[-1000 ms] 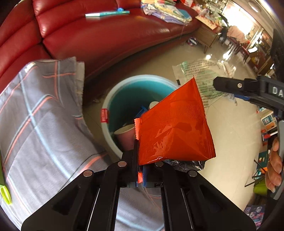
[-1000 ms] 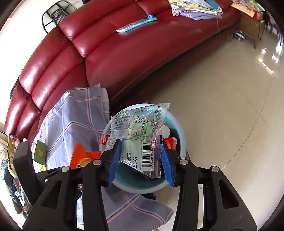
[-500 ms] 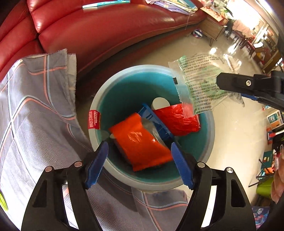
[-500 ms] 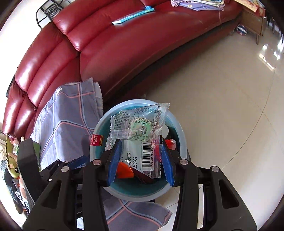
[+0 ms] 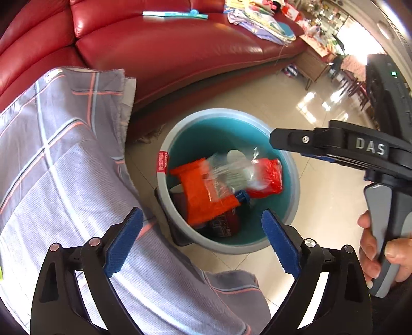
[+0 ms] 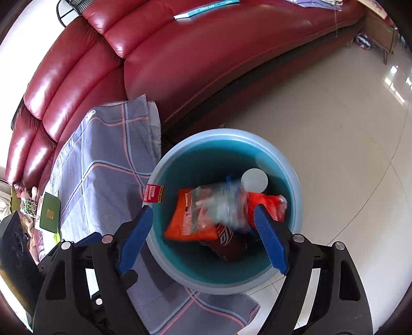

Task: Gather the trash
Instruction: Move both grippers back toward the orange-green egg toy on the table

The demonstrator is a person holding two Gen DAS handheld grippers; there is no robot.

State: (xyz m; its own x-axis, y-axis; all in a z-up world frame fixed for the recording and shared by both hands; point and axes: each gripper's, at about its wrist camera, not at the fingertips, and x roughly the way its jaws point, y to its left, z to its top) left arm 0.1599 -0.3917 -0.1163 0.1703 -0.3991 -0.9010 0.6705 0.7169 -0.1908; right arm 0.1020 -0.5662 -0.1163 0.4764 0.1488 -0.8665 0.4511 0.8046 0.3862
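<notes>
A round grey trash bin [image 5: 293, 177] with a teal inside stands on the floor; it also shows in the right wrist view [image 6: 296, 177]. Inside lie an orange wrapper [image 5: 203, 195], a red wrapper [image 5: 267, 177], a dark can [image 6: 228, 243] and a white lid [image 6: 254, 179]. A clear plastic wrapper [image 6: 219, 204] is blurred, dropping onto the orange wrapper [image 6: 185, 226]; it shows in the left wrist view [image 5: 226, 175] too. My left gripper [image 5: 203, 242] is open and empty above the bin's near rim. My right gripper [image 6: 202, 239] is open and empty over the bin.
A grey plaid cloth [image 5: 64, 165] covers a surface left of the bin. A red leather sofa [image 5: 167, 51] runs behind, with a book [image 5: 175, 14] and clothes on it. A green card [image 6: 49, 212] lies on the cloth. Tiled floor [image 6: 347, 128] spreads to the right.
My left gripper opened and dropped the orange wrapper into the bin. My right gripper then opened and let go of the clear wrapper, which falls into the bin.
</notes>
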